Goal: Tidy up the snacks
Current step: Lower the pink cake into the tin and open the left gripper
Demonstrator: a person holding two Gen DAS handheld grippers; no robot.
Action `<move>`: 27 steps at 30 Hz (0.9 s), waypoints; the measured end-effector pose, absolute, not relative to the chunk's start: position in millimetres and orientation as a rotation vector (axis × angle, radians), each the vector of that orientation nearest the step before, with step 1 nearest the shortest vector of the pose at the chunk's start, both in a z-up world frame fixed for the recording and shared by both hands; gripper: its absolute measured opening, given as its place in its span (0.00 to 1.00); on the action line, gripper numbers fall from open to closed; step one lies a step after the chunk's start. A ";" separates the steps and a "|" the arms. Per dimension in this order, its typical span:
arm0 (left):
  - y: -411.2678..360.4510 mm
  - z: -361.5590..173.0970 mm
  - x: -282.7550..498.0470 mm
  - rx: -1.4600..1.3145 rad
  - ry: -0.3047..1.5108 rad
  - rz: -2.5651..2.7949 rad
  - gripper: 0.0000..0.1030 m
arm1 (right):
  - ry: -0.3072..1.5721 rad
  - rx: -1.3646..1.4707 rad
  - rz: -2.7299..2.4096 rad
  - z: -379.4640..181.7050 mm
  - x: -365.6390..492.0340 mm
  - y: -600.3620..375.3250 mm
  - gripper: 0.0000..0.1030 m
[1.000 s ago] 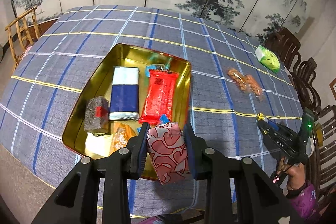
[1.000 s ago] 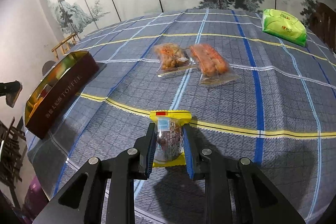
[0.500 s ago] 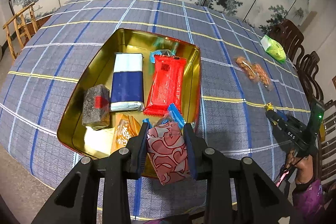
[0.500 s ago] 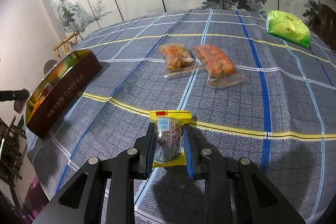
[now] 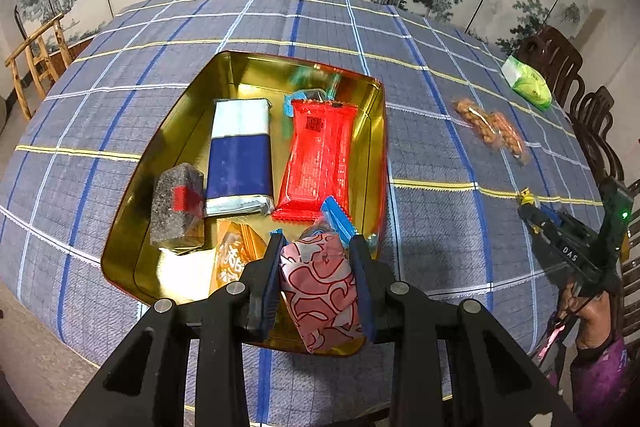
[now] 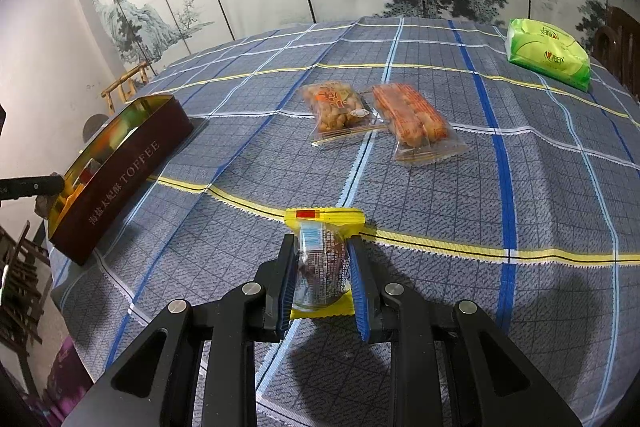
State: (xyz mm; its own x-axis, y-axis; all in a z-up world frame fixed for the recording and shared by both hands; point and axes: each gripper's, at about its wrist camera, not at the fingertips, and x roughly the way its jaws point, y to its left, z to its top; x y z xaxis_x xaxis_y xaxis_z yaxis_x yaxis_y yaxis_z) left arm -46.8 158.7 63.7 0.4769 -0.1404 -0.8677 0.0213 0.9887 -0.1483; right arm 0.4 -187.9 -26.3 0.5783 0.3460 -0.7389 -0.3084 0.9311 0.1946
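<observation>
Pink-patterned packet (image 5: pixel 318 283) is clamped in the left tool (image 5: pixel 318 267) above the gold tin (image 5: pixel 224 71); yellow-edged packet (image 6: pixel 322 259) is clamped in the right tool (image 6: pixel 322 269).

The dark red outer wall of the tin (image 6: pixel 120 167), far left of the right gripper's fingers, reads "TOFFEE" after a row of Chinese characters. The black gripper body (image 5: pixel 568 247), right of the left gripper's fingers, bears "DAS". Wrapper print elsewhere is illegible.

- The left tool (image 5: pixel 318 259) was clamped on a pink patterned packet (image 5: pixel 320 287), its fingers pointing forward and down.
- The right tool (image 6: pixel 323 267) pinched a yellow-edged snack packet (image 6: pixel 322 259), held low and level.
</observation>
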 end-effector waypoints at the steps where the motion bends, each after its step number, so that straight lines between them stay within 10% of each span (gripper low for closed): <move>1: 157.8 62.6 -46.8 -0.119 1.070 -0.098 0.28 | 0.874 0.047 0.383 -26.3 0.4 -188.0 0.25; 27: 141.4 57.8 -50.5 0.006 1.021 -0.043 0.28 | 0.874 0.045 0.383 -26.3 0.0 -187.5 0.25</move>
State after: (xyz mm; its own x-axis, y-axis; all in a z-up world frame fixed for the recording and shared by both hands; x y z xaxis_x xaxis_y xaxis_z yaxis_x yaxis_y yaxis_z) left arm -50.5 141.4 57.8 0.5219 -0.0333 -0.8524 0.0389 0.9991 -0.0152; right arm 0.0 -187.5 -26.3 0.5785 0.3451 -0.7391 -0.3089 0.9313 0.1930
